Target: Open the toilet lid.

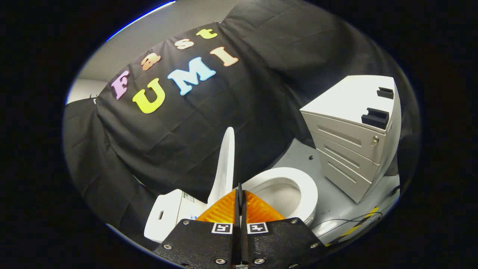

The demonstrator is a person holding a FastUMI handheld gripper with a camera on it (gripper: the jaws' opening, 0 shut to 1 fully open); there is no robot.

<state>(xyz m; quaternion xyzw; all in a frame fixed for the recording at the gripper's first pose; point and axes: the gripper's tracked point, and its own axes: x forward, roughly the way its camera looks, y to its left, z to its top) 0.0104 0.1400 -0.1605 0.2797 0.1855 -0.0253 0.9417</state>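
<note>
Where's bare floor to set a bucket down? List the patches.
Bare grey floor lies between the toilet bowl and the drawer cabinet. Nearer, cables cross it. The shut gripper sits by the raised lid.

The gripper (240,194) was held tilted, its two fingers (257,209) pressed flat together along their whole length, with no gap between them and nothing caught in the seam. The ribbed pads met at a thin dark line that ran straight up to the tips. Behind them, the two bolted plates of the gripper's body sat side by side, each carrying a small square marker.
</note>
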